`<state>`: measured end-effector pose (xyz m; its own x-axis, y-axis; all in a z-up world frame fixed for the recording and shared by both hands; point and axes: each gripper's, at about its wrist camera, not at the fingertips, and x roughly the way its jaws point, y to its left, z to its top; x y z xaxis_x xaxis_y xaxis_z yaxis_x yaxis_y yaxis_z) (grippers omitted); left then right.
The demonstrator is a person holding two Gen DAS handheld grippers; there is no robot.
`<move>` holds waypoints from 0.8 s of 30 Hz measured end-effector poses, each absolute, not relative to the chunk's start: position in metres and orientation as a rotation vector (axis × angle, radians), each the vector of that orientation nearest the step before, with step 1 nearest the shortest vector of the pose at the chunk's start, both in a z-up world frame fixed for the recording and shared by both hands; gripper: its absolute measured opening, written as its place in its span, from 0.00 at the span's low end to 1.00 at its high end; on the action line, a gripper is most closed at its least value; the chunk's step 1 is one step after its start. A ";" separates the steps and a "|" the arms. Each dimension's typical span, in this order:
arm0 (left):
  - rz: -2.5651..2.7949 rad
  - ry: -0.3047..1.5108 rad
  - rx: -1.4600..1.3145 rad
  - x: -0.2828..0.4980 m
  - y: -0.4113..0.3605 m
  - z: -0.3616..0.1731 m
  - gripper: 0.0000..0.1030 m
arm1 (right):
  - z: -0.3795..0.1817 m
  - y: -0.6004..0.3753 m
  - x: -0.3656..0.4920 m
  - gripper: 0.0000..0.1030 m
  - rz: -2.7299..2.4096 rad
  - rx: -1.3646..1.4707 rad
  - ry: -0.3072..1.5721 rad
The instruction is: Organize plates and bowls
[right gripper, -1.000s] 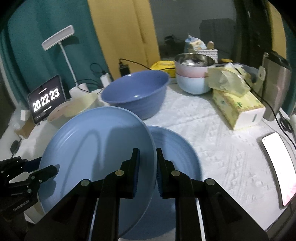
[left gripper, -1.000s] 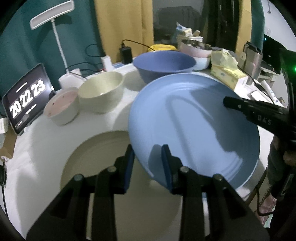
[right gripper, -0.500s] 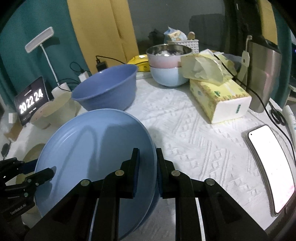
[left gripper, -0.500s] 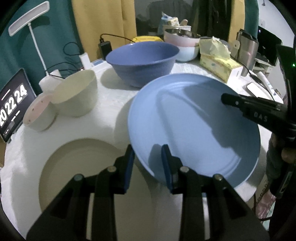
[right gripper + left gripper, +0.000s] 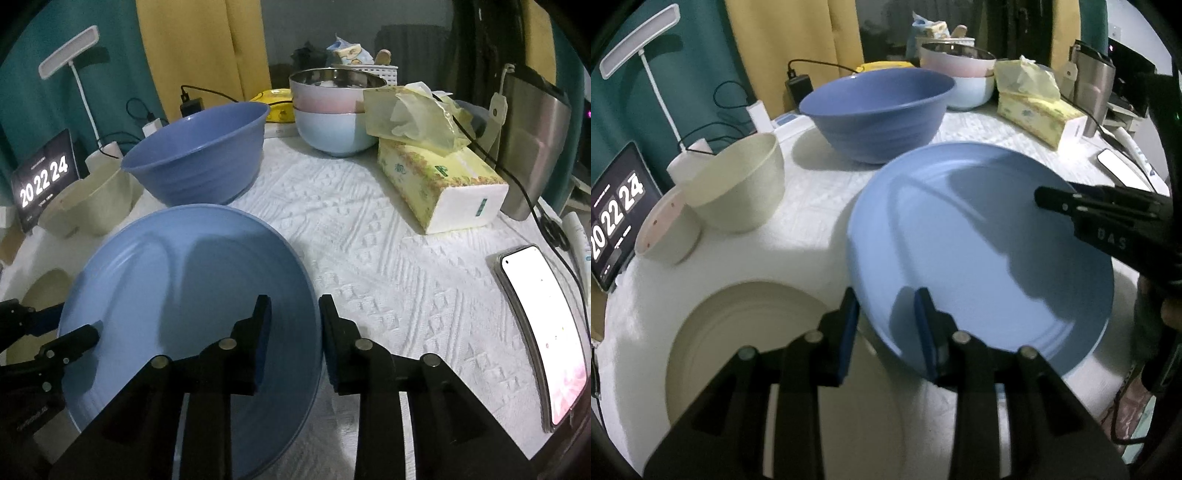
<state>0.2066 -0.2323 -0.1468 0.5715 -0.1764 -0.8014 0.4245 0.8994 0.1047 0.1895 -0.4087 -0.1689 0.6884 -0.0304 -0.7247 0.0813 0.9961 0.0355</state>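
Our left gripper [image 5: 886, 328] and right gripper [image 5: 293, 332] are matte black, angular linkages with round silver pivot screws and blue pads [image 5: 848, 330] lining the fingers. One side bears faint pale lettering.

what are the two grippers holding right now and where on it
Neither grip looks closed. Both the left gripper and the right gripper straddle opposite rims of the light blue plate with jaws parted, a rim between each pair.
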 end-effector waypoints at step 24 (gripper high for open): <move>-0.302 0.894 0.193 0.205 -0.168 -0.138 0.33 | -0.161 -0.352 0.190 0.30 -0.032 0.029 0.817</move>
